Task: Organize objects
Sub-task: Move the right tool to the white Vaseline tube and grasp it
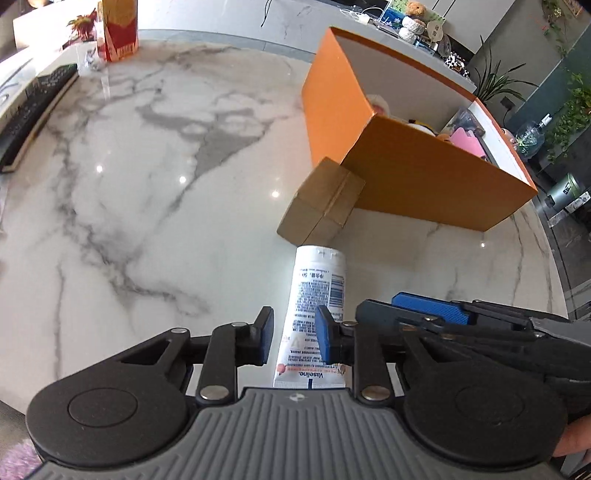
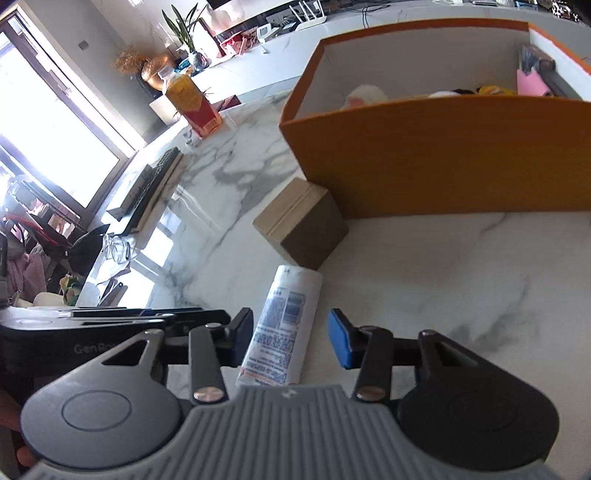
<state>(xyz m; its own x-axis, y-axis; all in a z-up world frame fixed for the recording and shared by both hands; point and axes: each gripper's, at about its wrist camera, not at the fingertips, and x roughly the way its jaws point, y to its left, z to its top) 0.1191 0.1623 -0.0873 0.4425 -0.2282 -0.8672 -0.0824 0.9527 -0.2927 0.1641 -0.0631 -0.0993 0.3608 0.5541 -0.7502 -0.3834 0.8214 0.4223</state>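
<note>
Vaseline tube (image 1: 317, 317) — between both grippers' parted jaws

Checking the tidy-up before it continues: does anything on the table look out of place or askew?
The Vaseline tube lies flat on the marble table, outside the orange box. The small brown box sits skewed against the orange box's corner. Nothing looks spilled or damaged.

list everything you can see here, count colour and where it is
Vaseline tube: 1, white, lying on the table between both tongs' fingers
small box: 1, tan, beside the orange box's corner
orange box: 1, orange with white inside, open, far right, holds mixed items
carton: 1, red and yellow, upright, far left edge
keyboard: 1, black, left edge
marble table: 1, white, grey veins
left tongs: 1, black, blue pads, open around the tube
right tongs: 1, same, open
</note>
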